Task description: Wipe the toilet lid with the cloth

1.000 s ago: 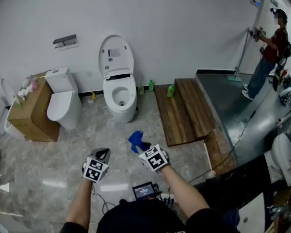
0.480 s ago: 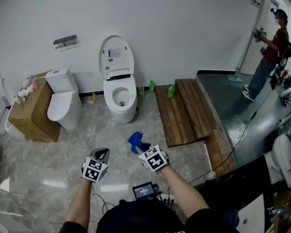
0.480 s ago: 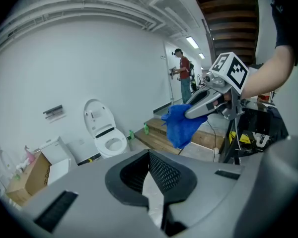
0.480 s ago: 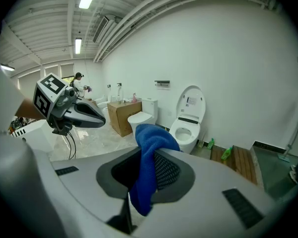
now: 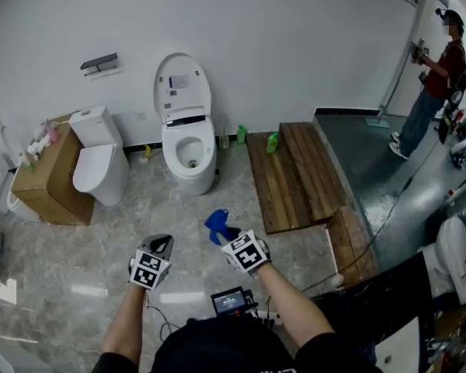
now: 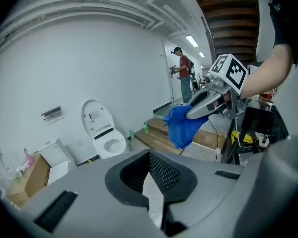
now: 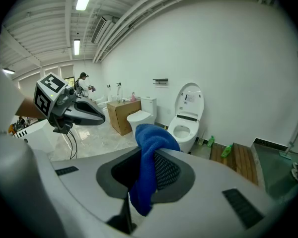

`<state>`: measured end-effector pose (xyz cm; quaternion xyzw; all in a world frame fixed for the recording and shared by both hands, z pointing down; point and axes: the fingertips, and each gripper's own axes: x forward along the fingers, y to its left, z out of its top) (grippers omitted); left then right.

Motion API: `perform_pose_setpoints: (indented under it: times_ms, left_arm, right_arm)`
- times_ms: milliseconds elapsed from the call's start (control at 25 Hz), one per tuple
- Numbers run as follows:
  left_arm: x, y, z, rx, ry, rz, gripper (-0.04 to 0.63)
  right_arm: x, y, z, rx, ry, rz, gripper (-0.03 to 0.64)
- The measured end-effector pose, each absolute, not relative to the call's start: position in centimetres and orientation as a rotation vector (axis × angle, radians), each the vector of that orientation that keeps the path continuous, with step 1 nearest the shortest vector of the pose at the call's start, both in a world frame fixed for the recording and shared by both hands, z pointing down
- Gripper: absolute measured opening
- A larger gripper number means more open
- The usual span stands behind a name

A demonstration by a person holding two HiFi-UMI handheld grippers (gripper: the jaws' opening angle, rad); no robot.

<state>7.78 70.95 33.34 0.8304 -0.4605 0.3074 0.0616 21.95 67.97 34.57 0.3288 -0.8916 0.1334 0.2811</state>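
Head view looks down on a bathroom with a shiny stone floor (image 5: 78, 286). The left gripper (image 5: 161, 244) sits at the lower middle of the frame. The right gripper (image 5: 231, 236) is just beside it on the right. Both point up the frame toward the toilet (image 5: 189, 154), which stands well apart from them against the white wall (image 5: 295, 37). The toilet lid (image 5: 182, 86) is tipped up and leans back on the wall, above the open bowl.

The blue cloth (image 5: 217, 224) hangs from the tip of the right gripper. In the right gripper view the jaws are clamped on the cloth. It bunches up over the top and droops down between them. In the left gripper view the jaws are pressed together with nothing between them.

A second toilet (image 5: 97, 165) with its lid down stands left of the first one. A cardboard box (image 5: 43, 181) sits just beside it, at the far left. Two green bottles (image 5: 272, 143) sit near the wall right of the toilet, by a wooden platform (image 5: 295, 177). A person (image 5: 439, 76) stands in the upper right corner. At the bottom edge, between the two arms, is what may be a small screen (image 5: 229, 301).
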Motion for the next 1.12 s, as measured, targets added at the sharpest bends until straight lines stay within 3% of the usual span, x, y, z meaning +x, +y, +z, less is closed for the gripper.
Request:
perform_pose_setpoints:
  times_ms: [520, 1120]
  left_arm:
    - [9.3, 66.0, 33.3, 2.456, -1.485, 0.891, 0.011]
    - [1.0, 48.2, 35.8, 2.513, -1.34, 0.874, 0.011]
  right_arm:
    - [25.3, 62.9, 37.3, 0.825, -2.371, 0.393, 0.057]
    - [18.3, 46.3, 38.1, 0.953, -2.293, 0.456, 0.057]
